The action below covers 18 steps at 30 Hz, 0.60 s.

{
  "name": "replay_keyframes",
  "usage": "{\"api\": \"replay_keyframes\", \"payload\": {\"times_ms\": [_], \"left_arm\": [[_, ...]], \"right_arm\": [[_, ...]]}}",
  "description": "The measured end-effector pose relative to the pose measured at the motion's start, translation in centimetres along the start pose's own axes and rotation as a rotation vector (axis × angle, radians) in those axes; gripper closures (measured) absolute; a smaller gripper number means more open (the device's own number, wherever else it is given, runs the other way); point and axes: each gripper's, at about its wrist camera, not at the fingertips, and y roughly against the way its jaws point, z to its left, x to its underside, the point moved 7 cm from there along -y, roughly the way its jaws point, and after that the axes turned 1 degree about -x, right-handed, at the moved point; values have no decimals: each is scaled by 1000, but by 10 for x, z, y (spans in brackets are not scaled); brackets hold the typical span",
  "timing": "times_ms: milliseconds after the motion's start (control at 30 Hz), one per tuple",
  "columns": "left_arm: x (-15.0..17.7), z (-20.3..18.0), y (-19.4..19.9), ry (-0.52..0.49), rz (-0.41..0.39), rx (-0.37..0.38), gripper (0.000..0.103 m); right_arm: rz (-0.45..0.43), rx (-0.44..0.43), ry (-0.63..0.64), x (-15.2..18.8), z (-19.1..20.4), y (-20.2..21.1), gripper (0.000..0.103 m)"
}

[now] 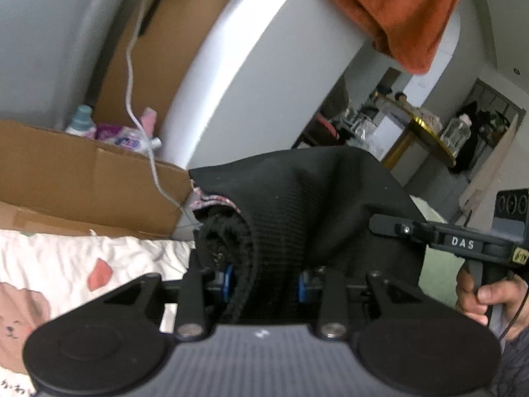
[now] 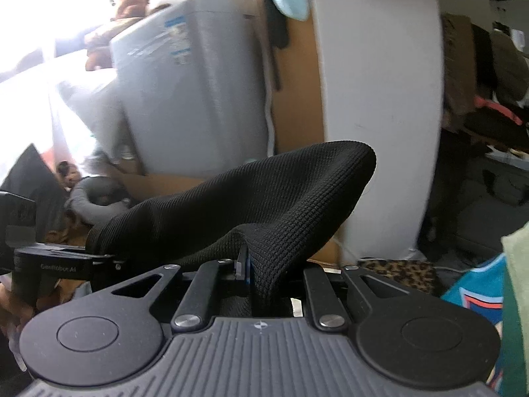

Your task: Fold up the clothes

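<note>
A black waffle-knit garment (image 1: 297,205) hangs stretched between both grippers, lifted off the bed. My left gripper (image 1: 264,281) is shut on a thick, bunched fold of it, and blue pads (image 1: 228,278) show on either side of the cloth. In the right wrist view the same garment (image 2: 264,192) rises in a hump, with my right gripper (image 2: 254,273) shut on a thin edge of it. A floral lining (image 1: 211,200) peeks out of the garment's left side. A hand (image 1: 479,297) grips the right tool's handle at the far right of the left wrist view.
A white printed bedsheet (image 1: 82,264) lies lower left, with an open cardboard box (image 1: 82,178) behind it. A white cable (image 1: 132,92) hangs over the box. An orange cloth (image 1: 396,10) drapes from above. A grey appliance (image 2: 191,82), a white pillar (image 2: 377,99) and teal clothing (image 2: 479,301) surround the spot.
</note>
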Motion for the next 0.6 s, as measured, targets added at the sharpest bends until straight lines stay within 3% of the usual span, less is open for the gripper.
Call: {"api": "replay_keyframes", "payload": {"times_ms": [300,600], "left_arm": [[10,-5,-93,2,61,24,66],[37,7,-178,98,107,82,66]], "right_arm": [[22,97,-41,16,-76,-19,92],[124,217,-5,23,-148,-72,92]]}}
